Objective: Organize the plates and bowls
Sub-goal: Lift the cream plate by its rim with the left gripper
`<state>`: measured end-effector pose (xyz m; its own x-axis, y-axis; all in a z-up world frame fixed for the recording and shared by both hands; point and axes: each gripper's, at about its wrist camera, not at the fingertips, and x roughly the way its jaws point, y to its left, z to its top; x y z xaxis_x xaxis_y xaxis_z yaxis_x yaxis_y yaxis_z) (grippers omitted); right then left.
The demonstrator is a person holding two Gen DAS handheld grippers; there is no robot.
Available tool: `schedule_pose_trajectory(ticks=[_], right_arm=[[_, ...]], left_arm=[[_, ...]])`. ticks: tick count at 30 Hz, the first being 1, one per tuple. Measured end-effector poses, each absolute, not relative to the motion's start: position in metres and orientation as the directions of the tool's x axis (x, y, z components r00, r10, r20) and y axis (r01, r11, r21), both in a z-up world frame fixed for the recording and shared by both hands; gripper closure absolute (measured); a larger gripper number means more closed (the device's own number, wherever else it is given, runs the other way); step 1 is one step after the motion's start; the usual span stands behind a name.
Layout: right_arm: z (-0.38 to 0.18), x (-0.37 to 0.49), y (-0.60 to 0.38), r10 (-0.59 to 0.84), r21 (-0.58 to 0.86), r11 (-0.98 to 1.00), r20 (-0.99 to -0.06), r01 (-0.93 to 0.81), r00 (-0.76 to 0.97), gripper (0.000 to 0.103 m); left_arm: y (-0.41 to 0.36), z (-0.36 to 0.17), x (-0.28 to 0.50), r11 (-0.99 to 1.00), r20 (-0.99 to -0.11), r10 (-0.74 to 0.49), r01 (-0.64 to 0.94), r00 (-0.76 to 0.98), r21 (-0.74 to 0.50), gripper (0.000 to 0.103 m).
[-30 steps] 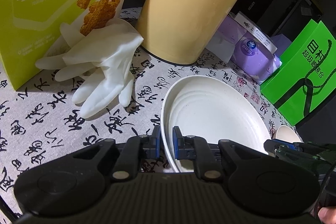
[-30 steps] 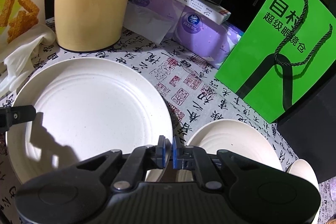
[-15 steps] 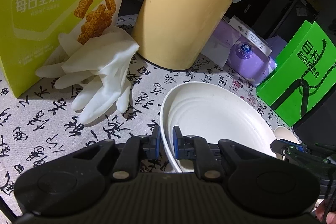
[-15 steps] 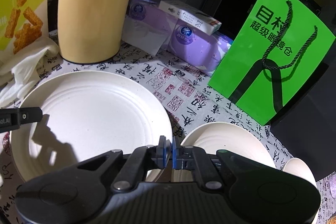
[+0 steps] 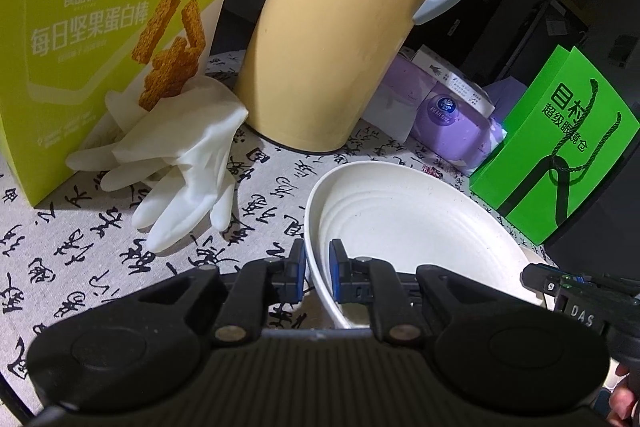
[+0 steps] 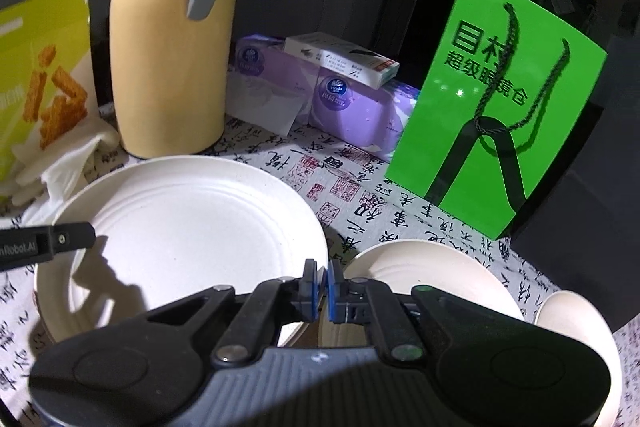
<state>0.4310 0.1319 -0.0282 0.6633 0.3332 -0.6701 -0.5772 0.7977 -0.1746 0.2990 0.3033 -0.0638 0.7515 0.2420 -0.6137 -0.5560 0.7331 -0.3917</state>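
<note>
A large cream plate (image 5: 404, 227) is held between both grippers, lifted a little off the cloth. My left gripper (image 5: 317, 269) is shut on its left rim. My right gripper (image 6: 323, 285) is shut on its right rim; the plate also fills the left of the right wrist view (image 6: 188, 227). A second cream plate (image 6: 424, 279) lies to the right of the held one, partly behind my right gripper. A cream bowl (image 6: 576, 327) sits at the far right edge.
A tall yellow thermos (image 5: 340, 35) stands behind the plate. White rubber gloves (image 5: 180, 163) lie by a yellow-green snack box (image 5: 100, 27). Purple tissue packs (image 6: 340, 99) and a green paper bag (image 6: 504, 115) stand at the back right. A calligraphy tablecloth (image 5: 80, 247) covers the table.
Both grippers have risen with the large plate held between them; the thermos and bag now sit lower and farther in both views. The grips have not changed.
</note>
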Motion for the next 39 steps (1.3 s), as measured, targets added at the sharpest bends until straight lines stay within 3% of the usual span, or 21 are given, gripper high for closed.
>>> schedule_pose_trajectory(ticks=[6, 30, 39], right_arm=[[-0.024, 0.436, 0.119, 0.379, -0.076, 0.822, -0.666, -0.565, 0.642, 0.098], [-0.059, 0.439, 0.147, 0.299, -0.061, 0.835, -0.783, -0.546, 0.545, 0.099], [-0.064, 0.45, 0.144, 0.322, 0.009, 0.851, -0.799, -0.525, 0.508, 0.092]], left_arm=[[0.302, -0.063, 0.3, 0.738, -0.61, 0.244, -0.552, 0.754, -0.388, 0.091], [0.316, -0.075, 0.307, 0.714, -0.701, 0.286, -0.633, 0.653, -0.298, 0.09], [0.318, -0.078, 0.309, 0.713, -0.714, 0.269, -0.632, 0.646, -0.303, 0.09]])
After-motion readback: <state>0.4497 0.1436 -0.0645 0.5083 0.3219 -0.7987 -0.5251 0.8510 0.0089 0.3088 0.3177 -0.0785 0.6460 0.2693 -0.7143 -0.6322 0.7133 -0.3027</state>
